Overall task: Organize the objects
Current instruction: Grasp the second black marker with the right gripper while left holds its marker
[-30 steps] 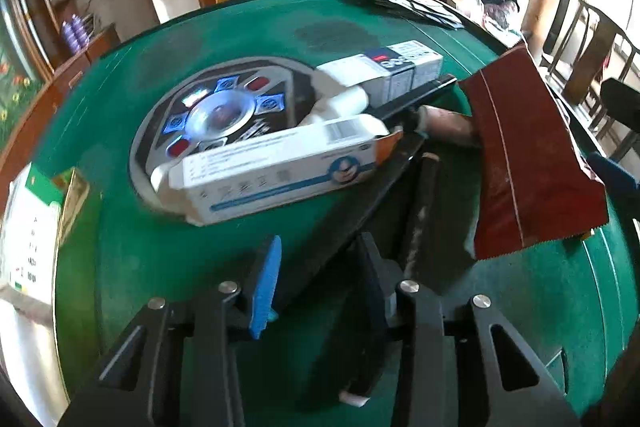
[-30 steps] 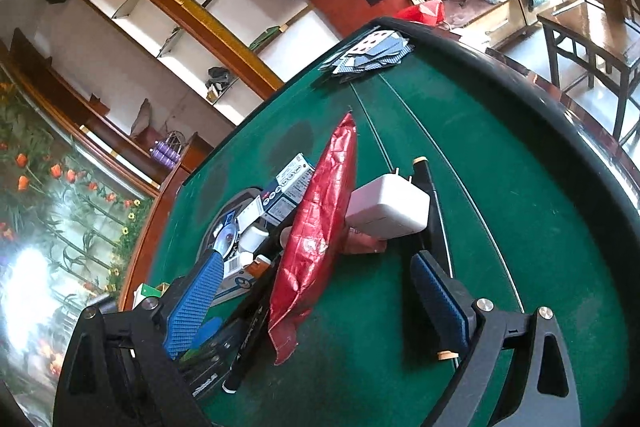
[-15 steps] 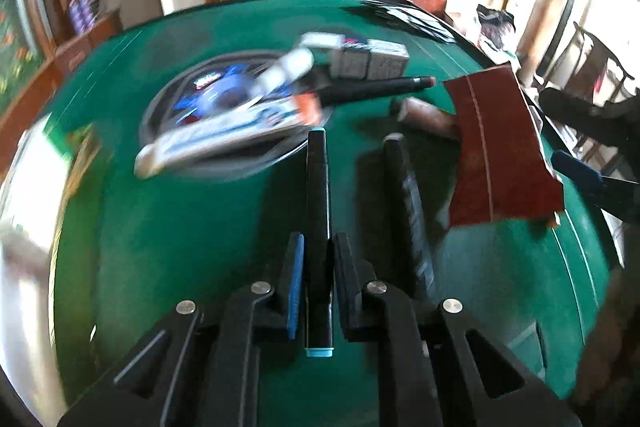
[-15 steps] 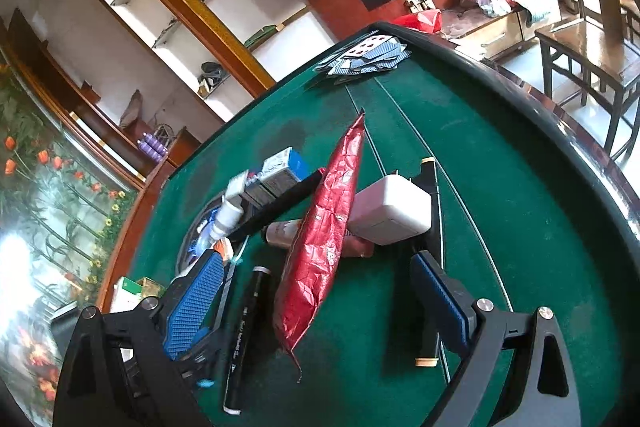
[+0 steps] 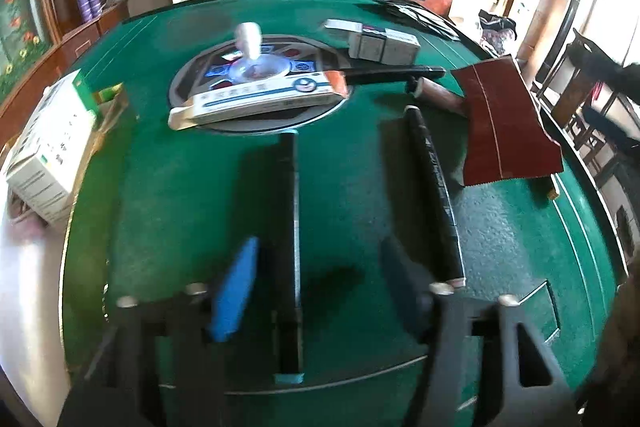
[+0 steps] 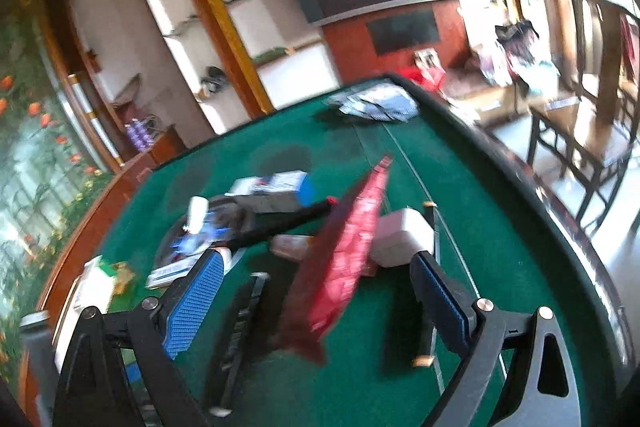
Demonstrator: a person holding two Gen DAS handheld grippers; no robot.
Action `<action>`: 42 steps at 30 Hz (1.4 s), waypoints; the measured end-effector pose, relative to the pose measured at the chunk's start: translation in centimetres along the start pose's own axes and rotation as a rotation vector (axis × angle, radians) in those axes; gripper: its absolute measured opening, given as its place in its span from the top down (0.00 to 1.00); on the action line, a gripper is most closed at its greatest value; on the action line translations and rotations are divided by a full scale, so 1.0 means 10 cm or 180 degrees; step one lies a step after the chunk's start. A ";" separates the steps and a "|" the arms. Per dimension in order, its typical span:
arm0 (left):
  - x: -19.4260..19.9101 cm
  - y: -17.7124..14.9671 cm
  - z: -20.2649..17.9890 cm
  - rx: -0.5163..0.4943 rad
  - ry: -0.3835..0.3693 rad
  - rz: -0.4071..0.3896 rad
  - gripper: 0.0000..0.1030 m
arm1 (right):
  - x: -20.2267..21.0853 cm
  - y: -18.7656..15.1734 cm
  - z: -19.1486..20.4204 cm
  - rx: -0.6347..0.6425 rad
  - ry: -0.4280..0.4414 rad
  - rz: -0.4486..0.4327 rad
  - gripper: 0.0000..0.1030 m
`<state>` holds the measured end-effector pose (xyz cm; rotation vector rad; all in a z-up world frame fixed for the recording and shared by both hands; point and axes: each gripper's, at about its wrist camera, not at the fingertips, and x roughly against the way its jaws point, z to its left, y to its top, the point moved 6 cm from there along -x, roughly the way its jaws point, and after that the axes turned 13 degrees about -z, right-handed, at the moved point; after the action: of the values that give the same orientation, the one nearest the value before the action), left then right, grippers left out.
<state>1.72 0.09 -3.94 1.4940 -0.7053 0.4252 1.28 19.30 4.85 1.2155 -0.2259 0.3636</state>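
My left gripper is open over the green table; a black marker with a teal end lies on the felt between its fingers, touching neither. A second black marker lies just right of it. My right gripper is open and empty, its fingers on either side of a red foil packet, which also shows in the left wrist view. A white charger lies behind the packet. A black marker lies beside the right gripper's left finger.
A long white box, a small white bottle and a third marker rest on or by the round centre panel. A grey carton, a brown tube, a white-green box and playing cards lie around.
My left gripper has opened and let go of the teal-ended marker, which now lies on the felt. The right gripper has moved, with motion blur, and stays open.
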 end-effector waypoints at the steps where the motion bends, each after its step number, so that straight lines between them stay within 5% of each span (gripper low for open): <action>1: -0.01 0.00 0.00 -0.0005 0.0027 -0.0018 0.33 | 0.04 0.00 0.10 0.0047 0.0077 0.0031 0.06; 2: -0.01 0.01 0.00 0.0005 0.0037 -0.0032 0.38 | 0.07 0.00 0.22 0.0122 0.0172 0.0089 0.05; 3: 0.01 0.02 0.03 0.0037 0.0061 -0.0071 0.71 | 0.06 -0.02 0.35 0.0214 0.0281 0.0191 0.05; 4: 0.02 0.03 0.09 0.0100 0.0073 -0.0074 0.86 | 0.05 -0.05 0.43 0.0263 0.0357 0.0285 0.05; 9: 0.22 -0.01 0.41 0.0672 -0.0189 -0.0114 0.86 | -0.21 -0.30 0.69 0.0336 0.0481 0.0802 0.04; 13: 0.57 0.02 0.54 0.0713 -0.0192 -0.0363 0.86 | -0.45 -0.59 0.79 0.0473 0.0431 0.1154 0.05; 18: 0.76 -0.01 0.60 0.0823 -0.0337 -0.0414 0.86 | -0.73 -0.88 0.79 0.0746 0.0005 0.1386 0.06; 25: 0.89 -0.06 0.59 0.0863 -0.0486 -0.0455 0.86 | -0.87 -1.05 0.75 0.1062 -0.0341 0.1388 0.31; 27: 0.91 -0.06 0.59 0.0848 -0.0482 -0.0462 0.86 | -0.84 -1.04 0.76 0.1063 -0.0342 0.1363 0.45; 29: 0.91 -0.07 0.59 0.0854 -0.0490 -0.0461 0.86 | -0.81 -1.03 0.75 0.1042 -0.0345 0.1368 0.79; 42: 1.00 -0.12 0.52 0.0792 -0.0434 -0.0482 0.86 | -0.54 -0.96 0.61 0.0470 -0.0044 0.1363 0.85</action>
<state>8.98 -6.78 1.42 1.8117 -0.6576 0.3055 0.21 9.81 -3.42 1.3125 -0.4810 0.7542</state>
